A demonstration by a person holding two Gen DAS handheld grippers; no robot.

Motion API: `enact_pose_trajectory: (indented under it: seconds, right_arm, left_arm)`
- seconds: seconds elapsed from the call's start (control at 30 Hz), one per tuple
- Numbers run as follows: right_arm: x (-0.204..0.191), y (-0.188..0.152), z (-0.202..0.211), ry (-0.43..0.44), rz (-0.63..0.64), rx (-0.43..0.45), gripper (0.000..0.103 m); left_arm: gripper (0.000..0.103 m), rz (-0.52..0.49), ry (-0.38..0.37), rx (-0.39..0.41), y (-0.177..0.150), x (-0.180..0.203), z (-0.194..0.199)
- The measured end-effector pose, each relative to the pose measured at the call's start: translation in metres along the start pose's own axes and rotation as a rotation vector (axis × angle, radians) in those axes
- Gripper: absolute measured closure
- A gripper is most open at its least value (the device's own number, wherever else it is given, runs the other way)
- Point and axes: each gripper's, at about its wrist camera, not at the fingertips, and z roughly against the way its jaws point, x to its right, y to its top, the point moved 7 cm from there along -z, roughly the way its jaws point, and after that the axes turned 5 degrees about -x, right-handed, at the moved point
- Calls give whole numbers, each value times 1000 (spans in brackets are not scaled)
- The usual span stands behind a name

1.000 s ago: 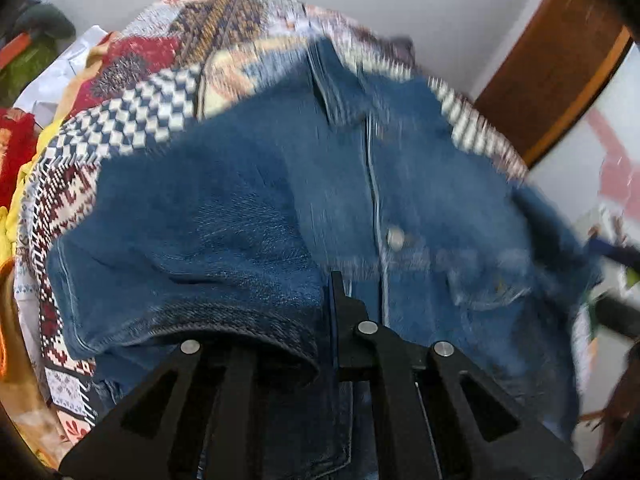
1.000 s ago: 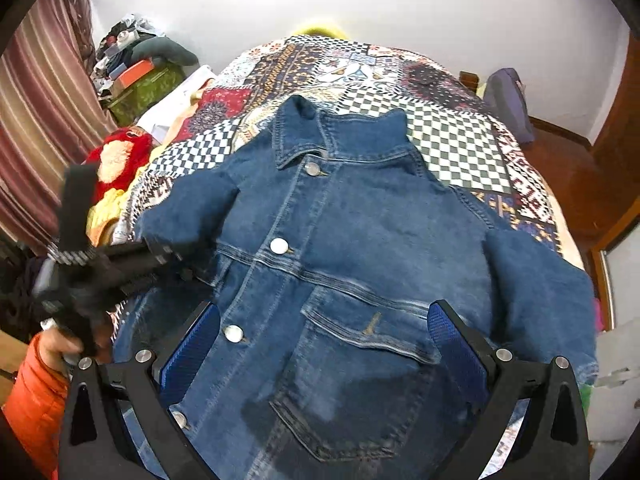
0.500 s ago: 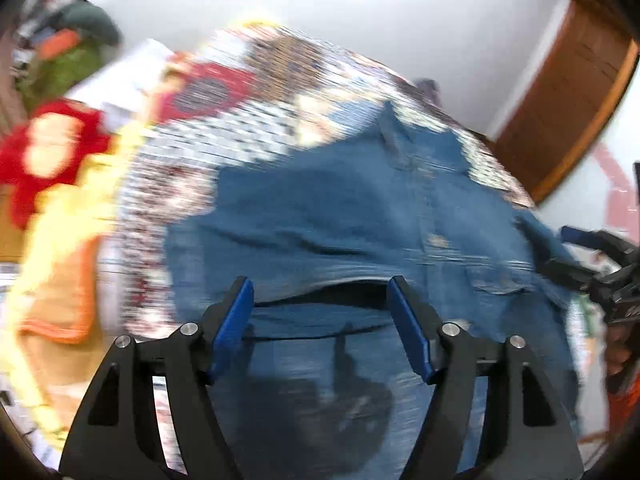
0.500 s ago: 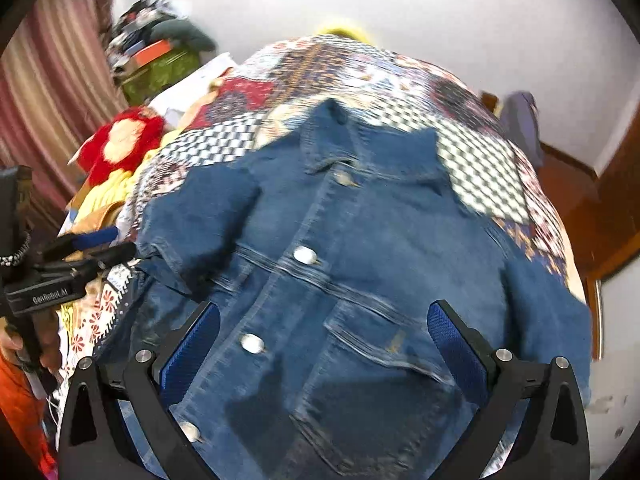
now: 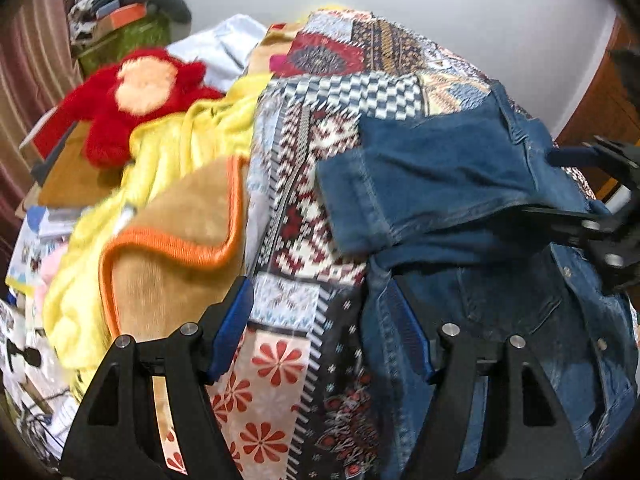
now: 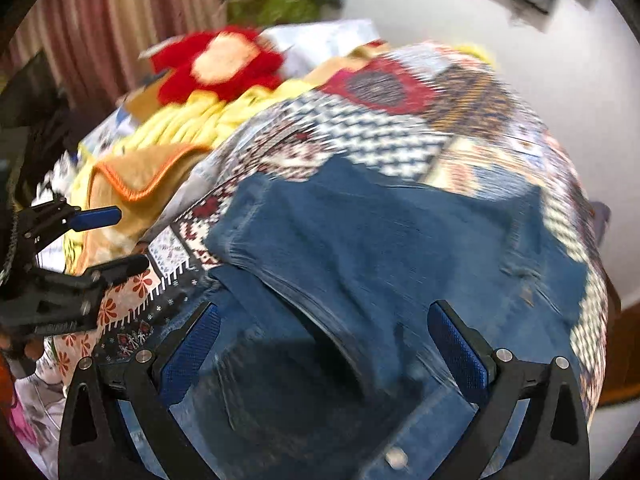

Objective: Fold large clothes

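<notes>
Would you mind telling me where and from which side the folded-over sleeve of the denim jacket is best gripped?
Grip the sleeve at its cuff, coming in from the open quilt beside it. The cuff is the free end, a thick stitched band lying flat with its edge overhanging the quilt, so one finger could probably slide under it there. The rest of the sleeve lies on the jacket body, where a pinch may catch two layers.

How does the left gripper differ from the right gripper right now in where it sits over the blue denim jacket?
The left gripper hangs mostly over the patchwork bedspread, only its inner finger at the blue denim jacket edge; the right gripper hangs squarely over the jacket's folded sleeve. The left gripper's view is sharp, the right gripper's motion-blurred. Both are open, blue-padded and hold nothing.
</notes>
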Motion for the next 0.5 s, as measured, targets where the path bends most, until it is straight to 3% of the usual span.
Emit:
enact_pose_trajectory:
  seconds: [0.2, 0.3, 0.4, 0.47, 0.5]
  right_arm:
    - [-14, 15, -70, -33, 73, -141, 1]
    - [-11, 10, -93, -60, 86, -189, 11]
    - [-8, 7, -93, -84, 103, -157, 26]
    - [-8, 6, -84, -81, 111, -124, 54]
    - [-8, 5, -80, -65, 104, -113, 58]
  left_arm:
    - [35, 30, -19, -45, -17, -10, -17]
    - [35, 44, -22, -61, -21, -13, -24]
    - [35, 44, -20, -68, -22, -12, -28]
    - [35, 42, -23, -72, -21, -9, -30]
    - [35, 39, -23, -73, -20, -7, -30]
